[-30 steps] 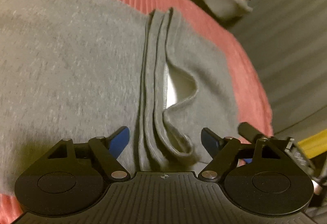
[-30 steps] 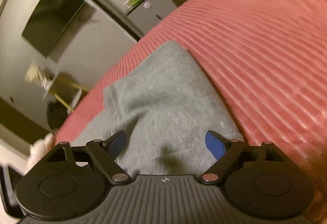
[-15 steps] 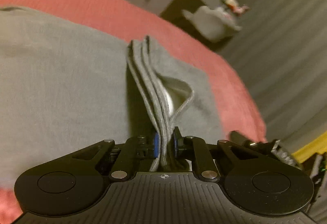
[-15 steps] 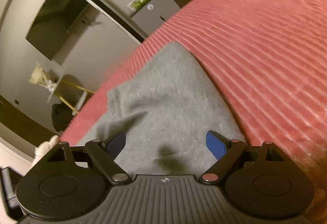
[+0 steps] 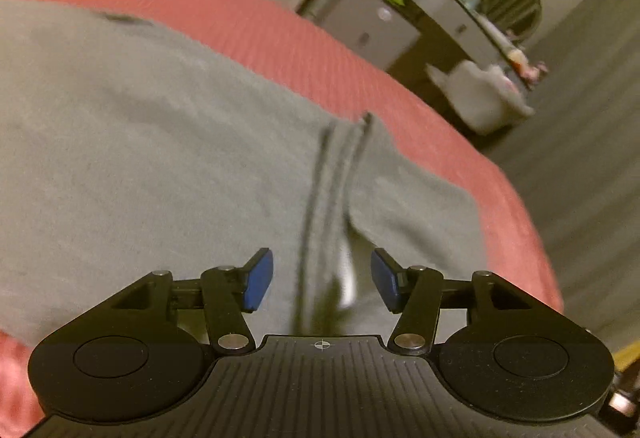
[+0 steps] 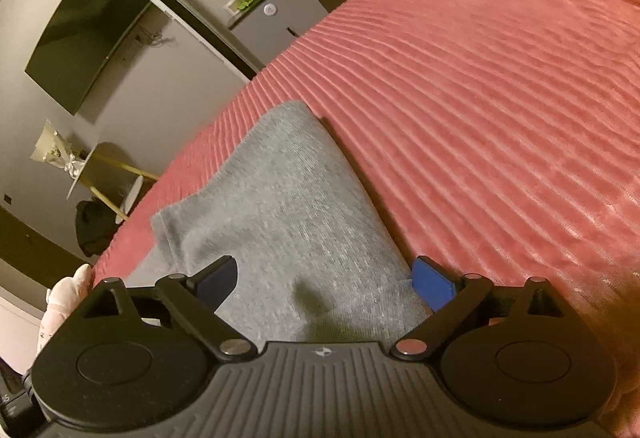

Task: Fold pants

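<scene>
Grey pants (image 5: 160, 158) are spread on the red bed (image 5: 240, 26). The stacked hems (image 5: 332, 174), pinched half a second earlier, have been released: left hand-held gripper (image 5: 322, 280) apart astride them, right hand-held gripper (image 6: 326, 284) apart over cloth. That fold is judged placed.

Dim warm light: ribbed red bedspread (image 6: 480, 86) fills foreground, dark flat screen (image 6: 86, 26) hangs on grey wall, grey cabinet (image 6: 276, 18) with cluttered top beyond bed, round fan (image 5: 512, 8) by cabinet.
</scene>
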Available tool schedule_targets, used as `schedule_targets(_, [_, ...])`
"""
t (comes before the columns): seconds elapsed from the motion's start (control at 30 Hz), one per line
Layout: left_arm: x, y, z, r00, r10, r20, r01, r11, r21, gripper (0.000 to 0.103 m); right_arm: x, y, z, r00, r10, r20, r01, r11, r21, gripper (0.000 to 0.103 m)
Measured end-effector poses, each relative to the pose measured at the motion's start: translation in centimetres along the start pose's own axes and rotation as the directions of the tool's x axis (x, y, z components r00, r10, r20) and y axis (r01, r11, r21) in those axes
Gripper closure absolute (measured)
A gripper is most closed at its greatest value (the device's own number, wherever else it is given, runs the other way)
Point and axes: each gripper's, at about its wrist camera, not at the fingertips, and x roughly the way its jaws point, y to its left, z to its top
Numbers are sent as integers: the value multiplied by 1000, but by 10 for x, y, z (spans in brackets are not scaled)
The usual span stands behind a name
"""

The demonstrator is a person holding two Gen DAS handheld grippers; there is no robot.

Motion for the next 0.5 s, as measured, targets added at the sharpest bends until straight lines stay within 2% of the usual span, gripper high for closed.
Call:
schedule_targets(0.07, [12, 4, 0, 998, -8, -63, 7, 1000, -14, 35, 1, 1, 0, 1000, -1, 1, 1, 1000, -7, 7])
schedule_targets(0.13, [22, 10, -1, 997, 10, -82, -15, 998, -63, 23, 2, 2, -2, 1000, -7, -2, 7, 1000, -23, 6])
schedule_targets(0.23, [28, 21, 3, 994, -58, -95, 45, 990, -133, 10, 2, 5, -2, 1000, -10, -1, 10, 999, -41, 6])
schedule_targets(0.4, [31, 25, 4, 982, -141, -126, 123, 982, -140, 8, -6, 12, -4, 997, 70, 44, -66, 995, -78, 6])
schedule_targets(0.5, [25, 23, 4, 982, -176, -75, 165, 977, -132, 8, -5, 22, -7, 997, 57, 47, -49, 987, -154, 6])
